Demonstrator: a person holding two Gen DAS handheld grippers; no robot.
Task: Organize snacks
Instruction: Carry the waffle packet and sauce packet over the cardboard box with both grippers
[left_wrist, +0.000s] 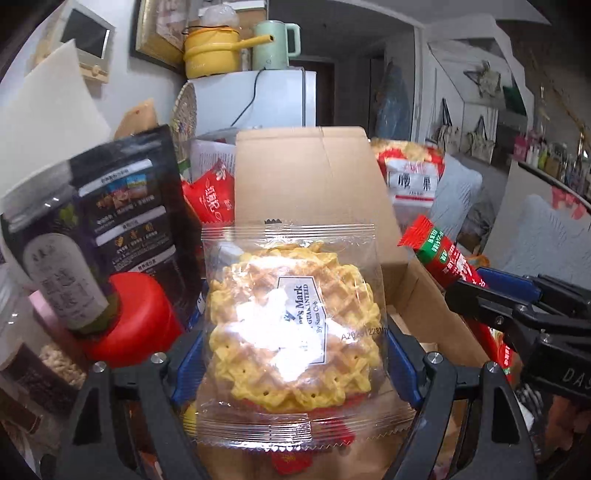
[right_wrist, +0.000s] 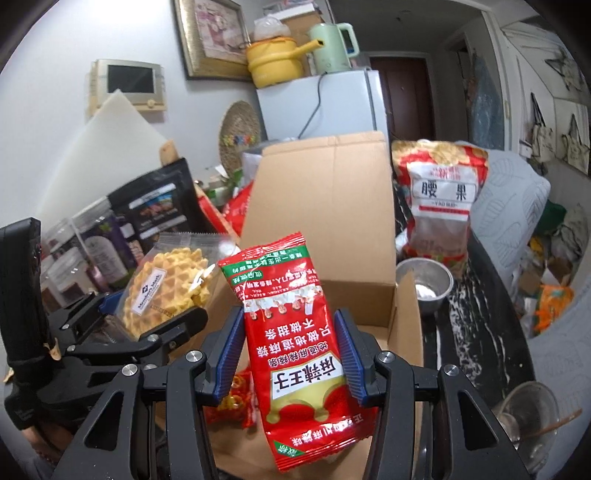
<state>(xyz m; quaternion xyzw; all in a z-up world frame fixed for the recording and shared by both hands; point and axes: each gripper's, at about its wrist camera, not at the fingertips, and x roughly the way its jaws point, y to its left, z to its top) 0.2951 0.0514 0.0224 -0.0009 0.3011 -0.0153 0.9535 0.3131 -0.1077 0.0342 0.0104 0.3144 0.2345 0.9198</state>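
Waffle pack (left_wrist: 291, 325), clamped in your left tool (left_wrist: 291, 354), looks brittle; red strip packet (right_wrist: 295, 339), clamped in your right tool (right_wrist: 286, 354), soft, slippery: hold mid-body.

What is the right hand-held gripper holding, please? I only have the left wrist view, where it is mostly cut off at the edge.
Observer: A red spicy-strip packet, upright between the right hand-held gripper pads.
Operator: Thanks. Is anything already in the cardboard box?
Observer: Yes, a small red snack pack lies on the cardboard box floor.
Operator: And what is right of the box?
Observer: A metal bowl on the dark marbled counter, before the cashew bag.
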